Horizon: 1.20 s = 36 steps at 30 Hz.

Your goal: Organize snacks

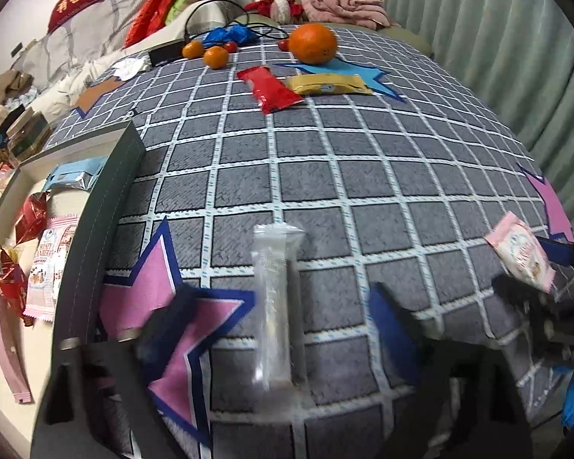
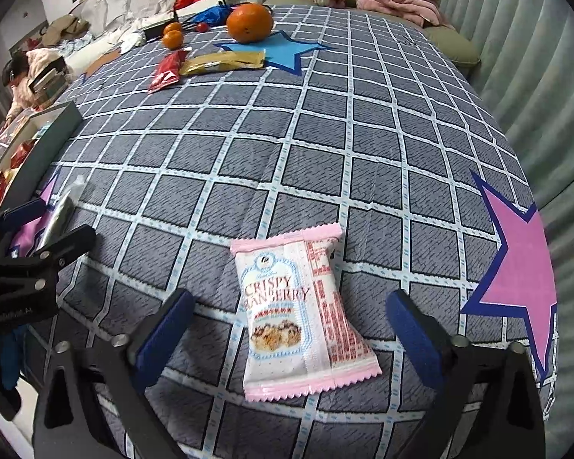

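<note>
Hovering right gripper [image 2: 291, 338], fingers spread wide, straddles the pink Crispy Cranberry packet [image 2: 296, 313] lying flat on the checked bench [image 2: 325, 145]; nothing grasped. Left gripper [image 1: 275, 344], also spread, has a clear slim packet [image 1: 275, 306] between its fingers, not pinched as far as I can tell. Storage box [image 1: 107, 206] at 9 o'clock already holds several snacks. Far out at 12 o'clock: red packet [image 1: 269, 90], yellow packet [image 1: 329, 84], big orange [image 1: 313, 44]. Step: picking up. Next move likely needs lowering and closing across each packet.
</note>
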Each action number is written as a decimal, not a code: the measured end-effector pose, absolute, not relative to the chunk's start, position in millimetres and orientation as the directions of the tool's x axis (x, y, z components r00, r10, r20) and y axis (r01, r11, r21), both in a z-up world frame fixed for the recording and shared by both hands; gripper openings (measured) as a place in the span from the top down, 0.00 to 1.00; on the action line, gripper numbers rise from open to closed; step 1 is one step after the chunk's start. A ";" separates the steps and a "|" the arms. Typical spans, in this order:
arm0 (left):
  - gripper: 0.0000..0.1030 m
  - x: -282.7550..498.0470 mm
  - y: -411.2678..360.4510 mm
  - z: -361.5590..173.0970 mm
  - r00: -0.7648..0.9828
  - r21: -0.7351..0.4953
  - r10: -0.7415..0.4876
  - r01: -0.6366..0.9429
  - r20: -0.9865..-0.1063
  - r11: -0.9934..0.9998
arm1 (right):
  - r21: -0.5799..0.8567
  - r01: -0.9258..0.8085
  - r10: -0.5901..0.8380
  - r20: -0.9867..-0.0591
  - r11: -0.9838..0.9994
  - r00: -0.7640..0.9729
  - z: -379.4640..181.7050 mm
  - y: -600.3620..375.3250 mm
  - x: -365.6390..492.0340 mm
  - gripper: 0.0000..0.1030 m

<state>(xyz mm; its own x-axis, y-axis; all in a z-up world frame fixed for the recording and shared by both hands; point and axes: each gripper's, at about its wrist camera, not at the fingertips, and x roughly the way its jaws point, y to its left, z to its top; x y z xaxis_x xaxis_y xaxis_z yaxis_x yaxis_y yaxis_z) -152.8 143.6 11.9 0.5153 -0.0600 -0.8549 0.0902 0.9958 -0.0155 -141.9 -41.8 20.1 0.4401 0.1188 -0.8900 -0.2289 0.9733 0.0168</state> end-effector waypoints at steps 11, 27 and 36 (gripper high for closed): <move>0.83 -177.9 156.3 28.8 0.470 -0.147 -0.164 0.074 -0.867 0.986 | 0.246 -0.196 0.308 -0.854 0.949 0.420 32.8 -65.4 -159.9 0.60; 0.83 -201.7 190.2 95.0 0.595 -0.107 -0.119 0.055 -0.795 0.993 | 0.301 -0.279 0.396 -0.823 0.912 0.408 66.4 -24.6 -158.4 0.60; 0.83 -204.7 266.8 110.1 0.645 -0.111 -0.043 -0.065 -0.763 0.992 | 0.285 -0.417 0.449 -0.810 0.863 0.377 98.3 54.6 -140.8 0.60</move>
